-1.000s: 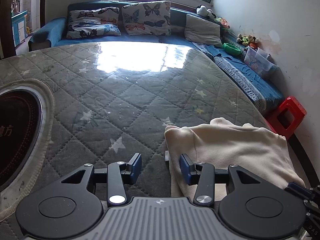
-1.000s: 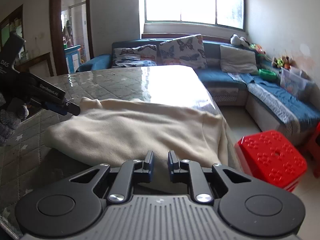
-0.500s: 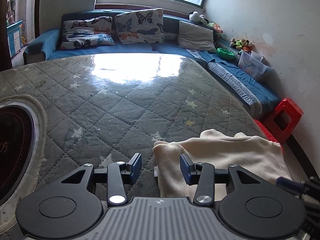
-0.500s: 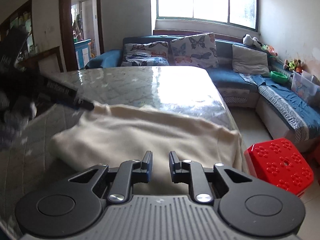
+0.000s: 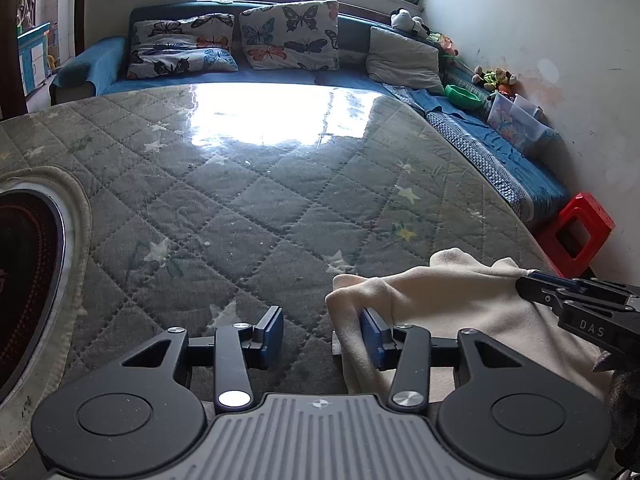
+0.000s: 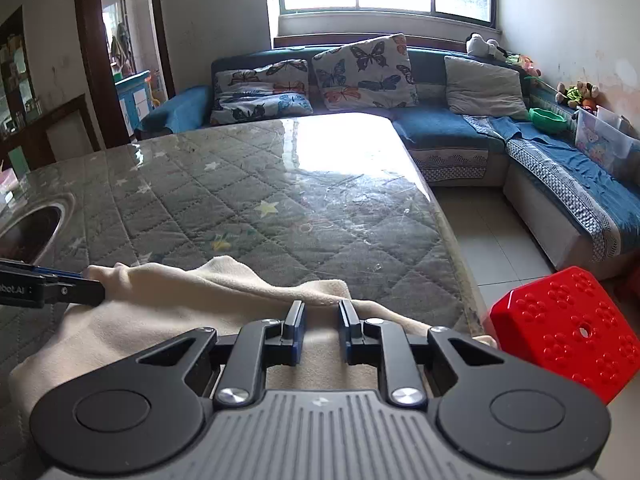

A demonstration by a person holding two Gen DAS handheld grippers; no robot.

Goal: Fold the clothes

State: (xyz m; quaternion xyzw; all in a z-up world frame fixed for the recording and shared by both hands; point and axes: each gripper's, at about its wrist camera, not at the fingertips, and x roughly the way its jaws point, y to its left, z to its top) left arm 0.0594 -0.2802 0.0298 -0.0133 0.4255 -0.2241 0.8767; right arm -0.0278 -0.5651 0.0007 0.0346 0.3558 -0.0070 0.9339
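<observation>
You're pulling the cream garment [image 6: 168, 320] back toward yourself: a second ago it was spread well up the quilted table [image 6: 248, 216], now its far edge is sitting close in front of both tools. The fold is shortening the cloth, so this pass looks near its end.

Left gripper [image 5: 322, 330]: jaws are standing wide apart, released. The garment's corner is draping against the inner face of its right finger [image 5: 374, 338], nothing pinched. In the right wrist view that tool is touching the cloth's left corner.

Right gripper [image 6: 322, 320]: fingers are parted a little wider than half a second ago, gap narrow, cloth lying under and between them. I can't tell if it's actually gripping any fabric; it looks loosened.

The garment is bunching at the table's near right corner, close to the edge above the red stool [image 6: 568, 332]. The top layer is rippling along the far edge, not flat.

Judgement: you're letting go after the fold. Next you're probably needing to smooth that ridge or regrip for a cross fold; watch the edge so it doesn't slide off.
</observation>
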